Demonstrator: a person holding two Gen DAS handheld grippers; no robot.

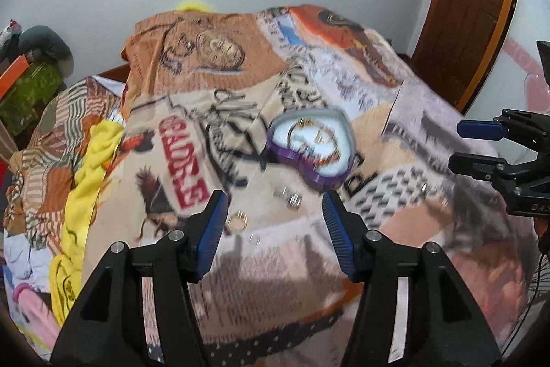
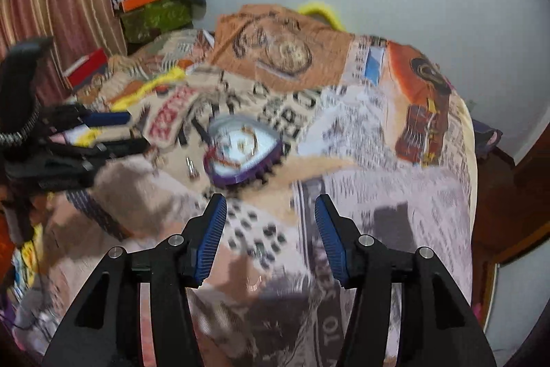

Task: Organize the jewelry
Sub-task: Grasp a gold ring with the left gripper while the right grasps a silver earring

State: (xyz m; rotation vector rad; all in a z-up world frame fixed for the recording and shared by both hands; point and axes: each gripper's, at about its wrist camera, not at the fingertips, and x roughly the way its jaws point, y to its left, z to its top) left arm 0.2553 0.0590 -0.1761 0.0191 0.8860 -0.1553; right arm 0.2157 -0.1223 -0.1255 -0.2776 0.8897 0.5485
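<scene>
Bedding with a busy printed blanket (image 1: 309, 263) served as the work surface, against a pale wall. Both views were blurred by motion.

Left tool (image 1: 275, 212) stood open and empty above the blanket. Right tool (image 2: 270, 219) likewise stood open, holding nothing.

Just beyond the left tool's fingers lay a gold ring (image 1: 237, 219), with a pair of silver rings (image 1: 288, 197) a little further out; a faint clear piece beside the gold ring could not be identified. All rested loose on soft cloth.

Judged handling: the rings were light, hard, smooth and likely slippery, and could sink into the fabric or roll. A pinch across the band's outer edges, pressing slightly into the blanket, appeared the soundest hold.

Further out sat the heart-shaped box (image 1: 311, 147), purple-walled, lid off, white-lined. Inside it lay gold hoops and what looked like a beaded bracelet; blur prevented a count. Box was judged rigid and light, best taken by one wall.
</scene>
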